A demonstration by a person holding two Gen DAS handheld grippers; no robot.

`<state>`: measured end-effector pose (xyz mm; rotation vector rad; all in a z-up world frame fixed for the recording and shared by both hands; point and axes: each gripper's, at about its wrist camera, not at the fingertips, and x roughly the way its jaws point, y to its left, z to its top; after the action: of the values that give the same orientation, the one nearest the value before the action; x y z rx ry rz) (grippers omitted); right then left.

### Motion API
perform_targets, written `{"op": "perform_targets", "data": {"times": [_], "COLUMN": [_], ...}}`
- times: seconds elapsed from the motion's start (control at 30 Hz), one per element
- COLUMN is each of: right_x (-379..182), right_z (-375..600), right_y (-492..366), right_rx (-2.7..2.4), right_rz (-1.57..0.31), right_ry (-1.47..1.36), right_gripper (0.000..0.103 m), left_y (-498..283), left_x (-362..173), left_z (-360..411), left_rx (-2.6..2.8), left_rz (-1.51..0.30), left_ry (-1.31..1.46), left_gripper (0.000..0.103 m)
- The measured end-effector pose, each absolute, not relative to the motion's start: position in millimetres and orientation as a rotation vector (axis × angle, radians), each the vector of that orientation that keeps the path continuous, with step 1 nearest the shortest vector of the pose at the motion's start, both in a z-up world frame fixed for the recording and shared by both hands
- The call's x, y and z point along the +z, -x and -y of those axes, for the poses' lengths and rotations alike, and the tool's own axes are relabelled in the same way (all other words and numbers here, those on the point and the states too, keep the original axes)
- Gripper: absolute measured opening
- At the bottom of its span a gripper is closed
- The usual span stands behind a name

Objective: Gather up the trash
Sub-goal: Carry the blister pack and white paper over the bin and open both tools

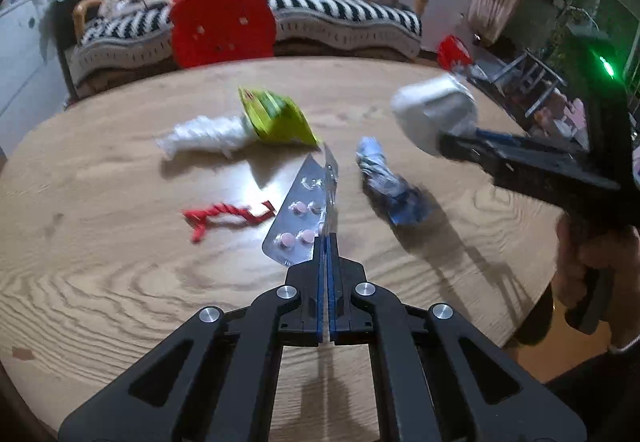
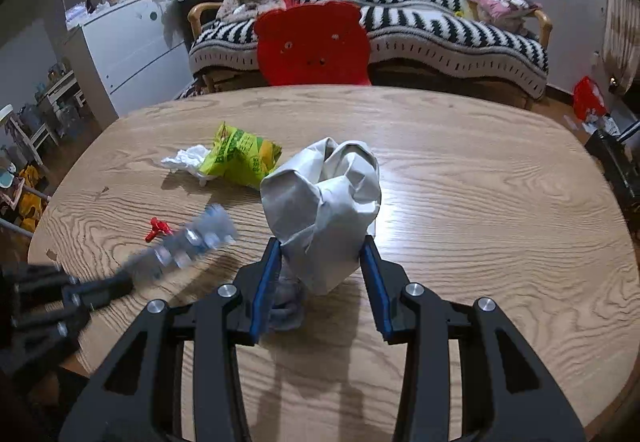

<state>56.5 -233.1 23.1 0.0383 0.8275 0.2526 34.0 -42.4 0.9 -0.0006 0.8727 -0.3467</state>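
Both grippers loaded, trash up off the tabletop.

My left gripper is clamped tight on a foil blister pack of pink pills. My right gripper squeezes a crumpled white paper bag. On the wood lie a green snack wrapper, a white tissue wad, a red twisted scrap and a blue crumpled wrapper.

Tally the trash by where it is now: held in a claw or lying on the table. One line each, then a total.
Held in a claw: 2 – pill strip in the left claw, paper wad in the right claw.
Lying on the table: 4 – green wrapper, white tissue, red twist, blue wrapper.
Total: 6
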Motion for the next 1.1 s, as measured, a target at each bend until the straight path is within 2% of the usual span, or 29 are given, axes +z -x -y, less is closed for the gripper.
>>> {"op": "perform_targets", "data": {"times": [0.2, 0.4, 0.73, 1.1], "right_x": [40.3, 52.8, 56.5, 11.9], "right_z": [259.2, 294.8, 407.6, 528.0], "right_y": [-24.0, 19.7, 111.6, 202.7], "right_rx": [0.225, 0.163, -0.063, -0.3], "right_rz": [-0.799, -0.777, -0.754, -0.853], "right_ry": [-0.062, -0.067, -0.144, -0.265], "right_gripper": [0.041, 0.041, 0.041, 0.041], "left_y": [-34.4, -26.8, 16.8, 85.8], "left_x": [15.8, 25.8, 28.1, -11.2], "left_z": [47.1, 89.1, 215.1, 344.2], "left_rx": [-0.341, -0.419, -0.697, -1.021], "left_rz": [-0.834, -0.813, -0.759, -0.806], "left_ry": [0.0, -0.031, -0.129, -0.233], "left_gripper": [0.0, 0.0, 0.0, 0.0]}}
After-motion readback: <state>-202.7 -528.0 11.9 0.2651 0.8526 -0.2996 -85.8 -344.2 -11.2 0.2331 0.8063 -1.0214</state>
